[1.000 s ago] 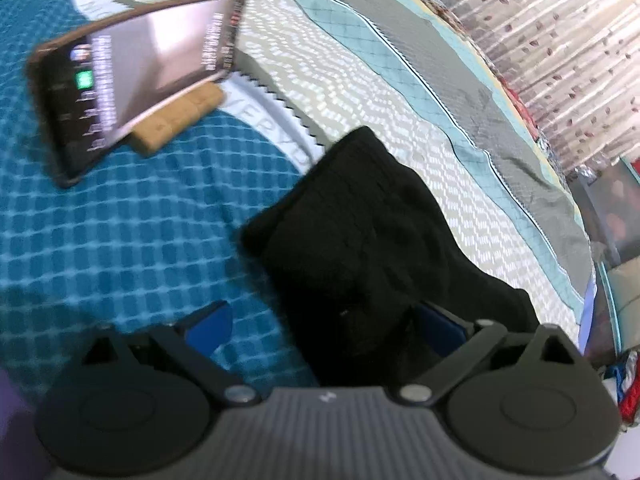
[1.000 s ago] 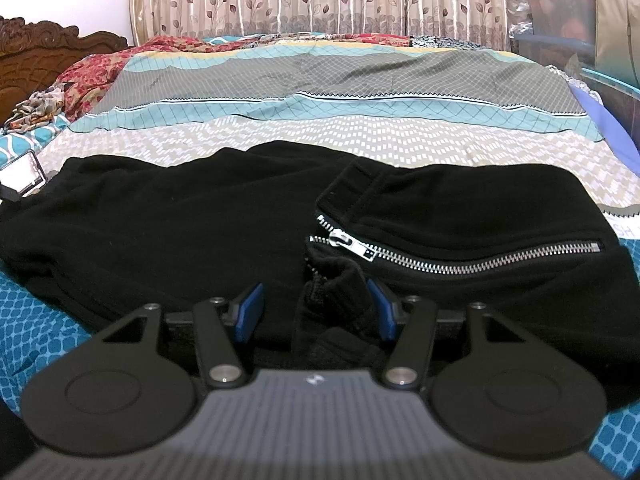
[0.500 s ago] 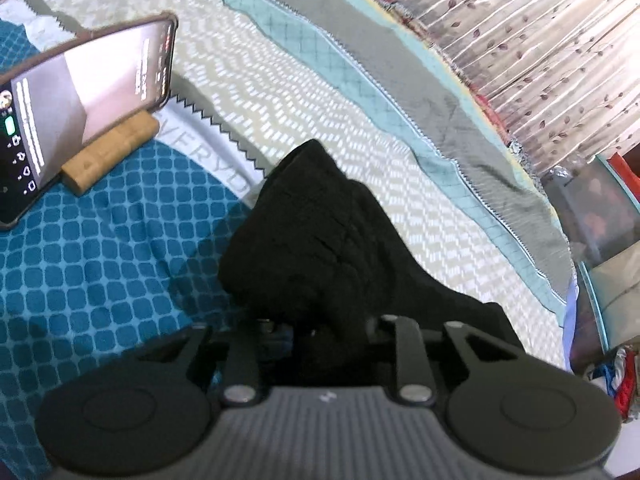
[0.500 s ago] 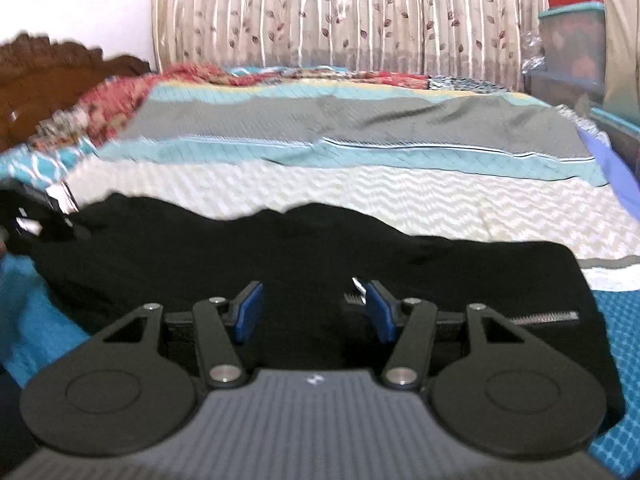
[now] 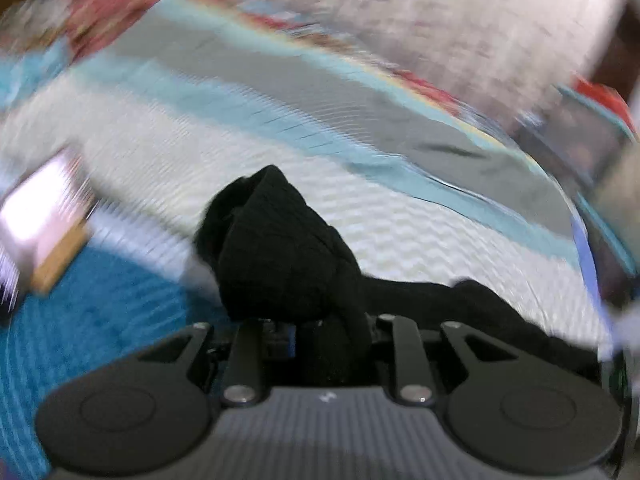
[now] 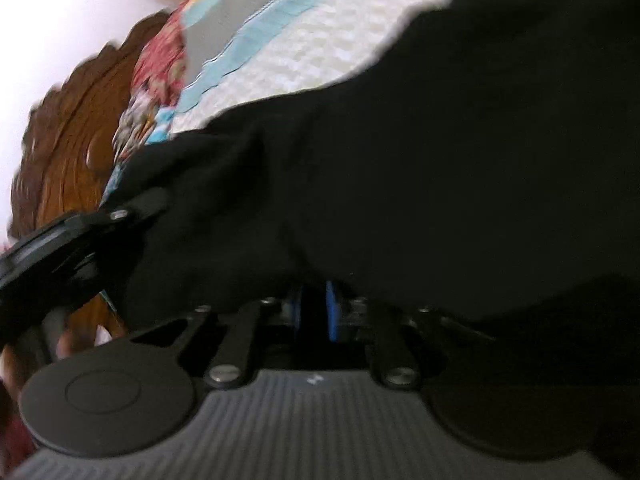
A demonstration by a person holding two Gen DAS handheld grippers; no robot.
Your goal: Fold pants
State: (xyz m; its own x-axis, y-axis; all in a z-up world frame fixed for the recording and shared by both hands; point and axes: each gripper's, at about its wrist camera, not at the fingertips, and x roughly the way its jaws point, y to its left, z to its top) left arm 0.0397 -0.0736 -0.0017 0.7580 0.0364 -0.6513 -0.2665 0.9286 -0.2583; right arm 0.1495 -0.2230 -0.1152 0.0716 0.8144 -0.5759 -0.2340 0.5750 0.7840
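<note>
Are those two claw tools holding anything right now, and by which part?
Both grip the black fabric pants: the left gripper pinches a bunched end; the right gripper, jaws closing, has an edge between them, exact part unclear.

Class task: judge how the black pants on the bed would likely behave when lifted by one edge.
The black pants are probably floppy: the fabric bunches and droops from the left gripper. Likely fairly thick and not slippery, given the knit-looking texture.

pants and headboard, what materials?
Pants: soft matte black knit or fleece by the look; it drapes and bunches limply, no sheen. Headboard: seemingly carved wood, glossy brown varnish, scalloped edge; blur hides any grain.
</note>
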